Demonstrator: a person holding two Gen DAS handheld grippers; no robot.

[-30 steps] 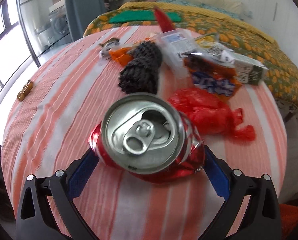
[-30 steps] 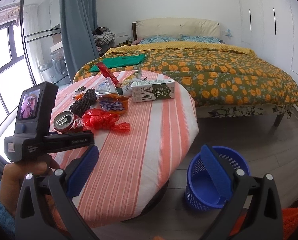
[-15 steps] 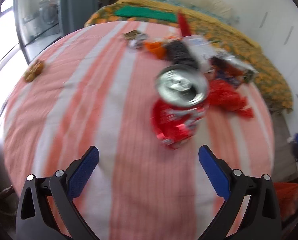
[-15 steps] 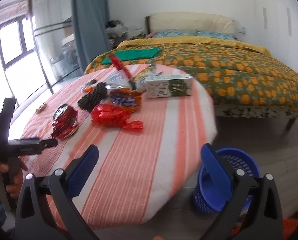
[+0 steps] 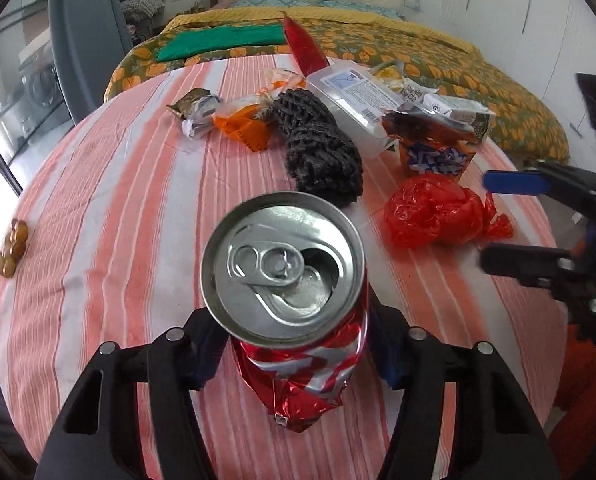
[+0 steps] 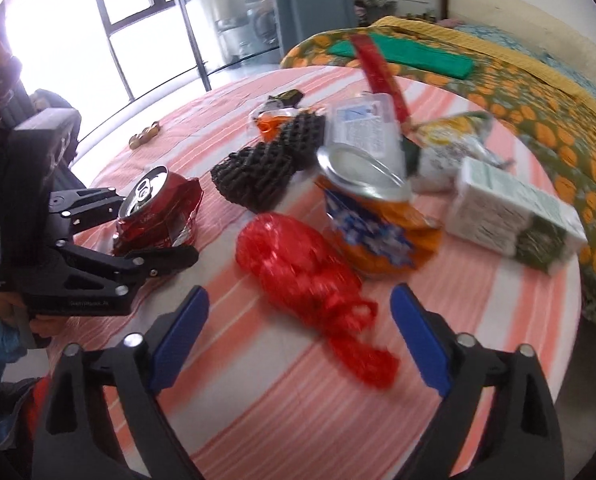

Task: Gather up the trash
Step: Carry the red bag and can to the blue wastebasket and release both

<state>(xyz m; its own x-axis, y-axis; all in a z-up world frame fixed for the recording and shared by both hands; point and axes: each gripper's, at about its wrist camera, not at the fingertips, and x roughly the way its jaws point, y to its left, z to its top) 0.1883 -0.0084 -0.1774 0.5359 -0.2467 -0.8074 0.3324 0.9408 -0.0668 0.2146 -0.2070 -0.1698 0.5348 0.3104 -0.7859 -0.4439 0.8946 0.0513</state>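
A crushed red soda can point(image 5: 298, 364) stands on the striped tablecloth point(image 5: 118, 220), its silver top facing the left wrist camera. My left gripper point(image 5: 296, 350) is closing on it, and both blue pads touch its sides. The right wrist view shows the same can point(image 6: 158, 208) between the left gripper's point(image 6: 158, 228) black jaws. A crumpled red plastic bag point(image 6: 298, 264) lies just ahead of my right gripper point(image 6: 298, 340). Its knotted tail reaches in between the blue fingers, which are closing but stand clear of it. The right gripper point(image 5: 502, 220) enters the left wrist view beside the bag point(image 5: 434, 212).
Behind the bag lie a black mesh roll point(image 5: 322, 152), a squashed orange cup point(image 6: 374, 228), a clear plastic box point(image 5: 354, 92), a white-green carton point(image 6: 514, 216) and small wrappers point(image 5: 234, 120). Brown beads point(image 5: 12, 248) sit near the table's left edge. A bed point(image 5: 458, 60) stands beyond.
The left gripper has come up around the can and narrowed onto it. The right gripper swung from the floor basket over to the table, and now faces the red bag.
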